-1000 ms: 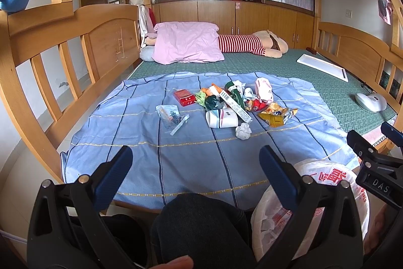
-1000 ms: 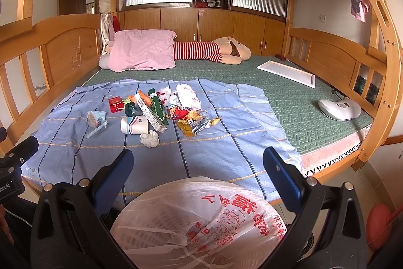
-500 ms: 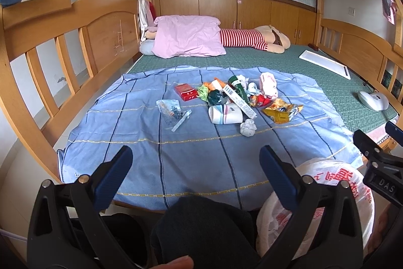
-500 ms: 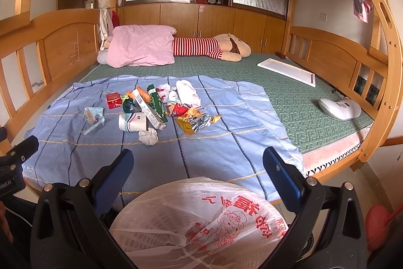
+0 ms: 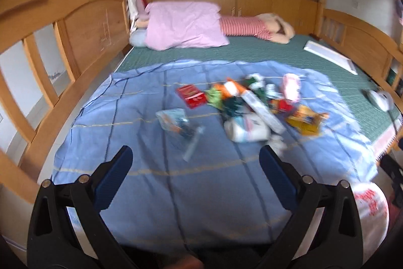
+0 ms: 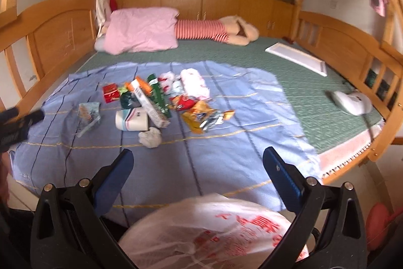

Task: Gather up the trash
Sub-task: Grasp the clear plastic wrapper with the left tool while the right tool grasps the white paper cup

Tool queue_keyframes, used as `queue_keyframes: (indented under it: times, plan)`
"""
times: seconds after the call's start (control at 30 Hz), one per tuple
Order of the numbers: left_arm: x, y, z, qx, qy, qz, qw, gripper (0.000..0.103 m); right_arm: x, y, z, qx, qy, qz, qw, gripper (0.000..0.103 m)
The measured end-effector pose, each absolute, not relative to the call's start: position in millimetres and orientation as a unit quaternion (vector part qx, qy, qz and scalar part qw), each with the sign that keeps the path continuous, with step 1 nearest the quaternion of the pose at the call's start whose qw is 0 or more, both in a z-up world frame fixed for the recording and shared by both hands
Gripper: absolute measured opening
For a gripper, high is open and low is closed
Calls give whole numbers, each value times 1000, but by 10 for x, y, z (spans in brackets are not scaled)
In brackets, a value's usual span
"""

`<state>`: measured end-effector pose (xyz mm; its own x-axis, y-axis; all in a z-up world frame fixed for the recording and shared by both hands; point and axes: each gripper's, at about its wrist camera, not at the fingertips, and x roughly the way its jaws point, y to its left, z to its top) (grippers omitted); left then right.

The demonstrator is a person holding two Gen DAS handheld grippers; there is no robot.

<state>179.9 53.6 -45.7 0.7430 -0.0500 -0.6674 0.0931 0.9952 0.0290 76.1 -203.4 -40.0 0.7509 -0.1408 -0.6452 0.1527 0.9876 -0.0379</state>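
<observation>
A pile of trash lies on a blue sheet (image 5: pixel 151 180) (image 6: pixel 221 150) on the bed: a red packet (image 5: pixel 190 95) (image 6: pixel 110 91), a white paper cup (image 5: pixel 248 129) (image 6: pixel 132 119), a crumpled tissue (image 6: pixel 150 137), a long white box (image 6: pixel 148 102), a yellow wrapper (image 5: pixel 306 119) (image 6: pixel 201 115) and a clear plastic wrapper (image 5: pixel 176 121) (image 6: pixel 87 112). A white plastic bag with red print (image 6: pixel 214 236) (image 5: pixel 371 208) stands in front of the bed. My left gripper (image 5: pixel 195 163) is open and empty, above the sheet's near part. My right gripper (image 6: pixel 197 163) is open and empty, above the bag.
Wooden bed rails (image 5: pixel 63 47) (image 6: pixel 352 52) run along both sides. A pink pillow (image 5: pixel 183 27) and a striped plush toy (image 6: pixel 216 29) lie at the far end. A white board (image 6: pixel 297 57) and a white device (image 6: pixel 352 102) lie on the green mat at right.
Both grippers have moved forward and up toward the bed; the trash pile looks closer. The left view is blurred with motion. Both grippers stay open.
</observation>
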Motion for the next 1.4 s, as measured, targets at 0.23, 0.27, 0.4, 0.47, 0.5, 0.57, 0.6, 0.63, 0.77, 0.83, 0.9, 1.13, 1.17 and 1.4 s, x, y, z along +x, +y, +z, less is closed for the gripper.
queue_keyframes:
  times: [0.23, 0.27, 0.4, 0.47, 0.5, 0.57, 0.6, 0.63, 0.77, 0.83, 0.9, 1.13, 1.17, 1.4]
  plan:
    - [2476, 1548, -926, -69, 402, 41, 912, 61, 1718, -1513, -572, 49, 406, 12, 912, 63]
    - [2518, 1672, -994, -78, 422, 65, 901, 58, 1852, -1401, -604, 46, 413, 21, 909, 62]
    - [2499, 2303, -1011, -210, 431, 83, 874, 75, 2595, -686, -857, 41, 444, 62, 893, 63]
    - [2450, 2554, -997, -251, 410, 119, 869, 86, 2961, -398, -1076, 77, 476, 84, 872, 72]
    - [2455, 2632, -1027, -266, 411, 127, 863, 86, 3182, -255, -1227, 97, 498, 88, 857, 78]
    - [2483, 2774, -1127, -303, 425, 132, 843, 86, 3520, -37, -1500, 115, 528, 75, 838, 80]
    - [2495, 2822, -1184, -320, 434, 132, 832, 86, 3699, 49, -1663, 114, 544, 60, 829, 80]
    - [2501, 2844, -1226, -328, 441, 133, 824, 86, 3781, 78, -1761, 112, 554, 42, 824, 80]
    - [2491, 2875, -1286, -329, 455, 128, 817, 87, 3873, 106, -2040, 130, 581, 30, 803, 37]
    - [2490, 2864, -1273, -332, 451, 128, 819, 87, 3748, 125, -1947, 129, 573, 59, 807, 30]
    - [2447, 2829, -1251, -328, 448, 130, 821, 88, 3538, 199, -1845, 128, 582, 101, 797, 29]
    - [2416, 2757, -1327, -320, 467, 129, 814, 90, 3006, 170, -1639, 122, 581, 136, 793, 73]
    - [2418, 2753, -1344, -319, 471, 127, 813, 90, 3008, -1, -1508, 111, 547, 89, 825, 78]
    - [2531, 2543, -1536, -307, 523, 59, 793, 91, 3456, -1147, -1472, 127, 516, -98, 841, 95]
